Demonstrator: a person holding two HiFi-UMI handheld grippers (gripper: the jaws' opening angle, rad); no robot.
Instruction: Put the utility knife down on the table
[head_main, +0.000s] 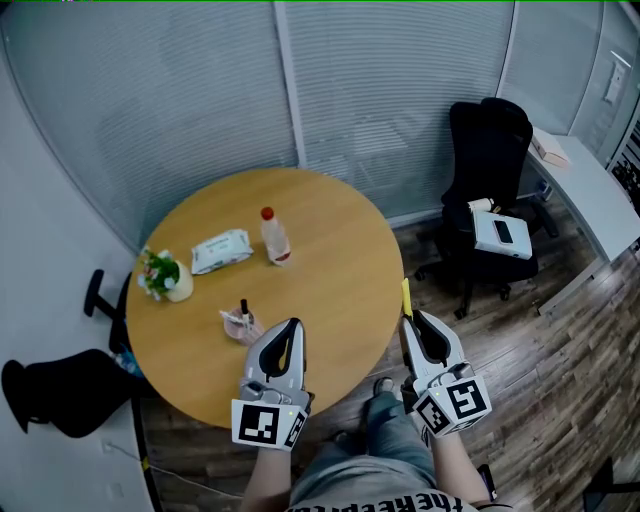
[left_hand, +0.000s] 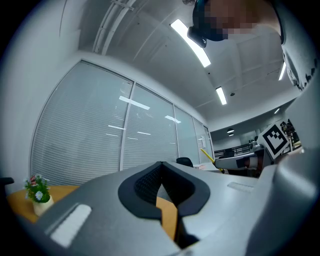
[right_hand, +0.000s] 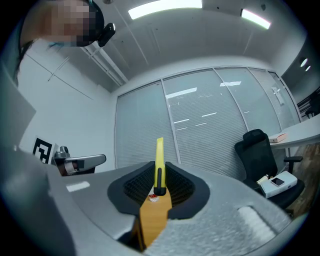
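My right gripper (head_main: 409, 318) is shut on a yellow utility knife (right_hand: 159, 165), whose thin yellow body sticks up from between the jaws; in the head view the knife (head_main: 407, 296) shows just off the right edge of the round wooden table (head_main: 330, 290). My left gripper (head_main: 288, 333) hovers over the table's near side, its jaws closed together with nothing between them. In the left gripper view the closed jaws (left_hand: 161, 183) point over the tabletop and the knife (left_hand: 206, 155) shows at the right.
On the table stand a small flower pot (head_main: 160, 275), a wipes packet (head_main: 221, 250), a clear bottle with a red cap (head_main: 274, 236) and a small holder with pens (head_main: 241, 324). A black office chair (head_main: 487, 170) carrying a white device stands right of the table.
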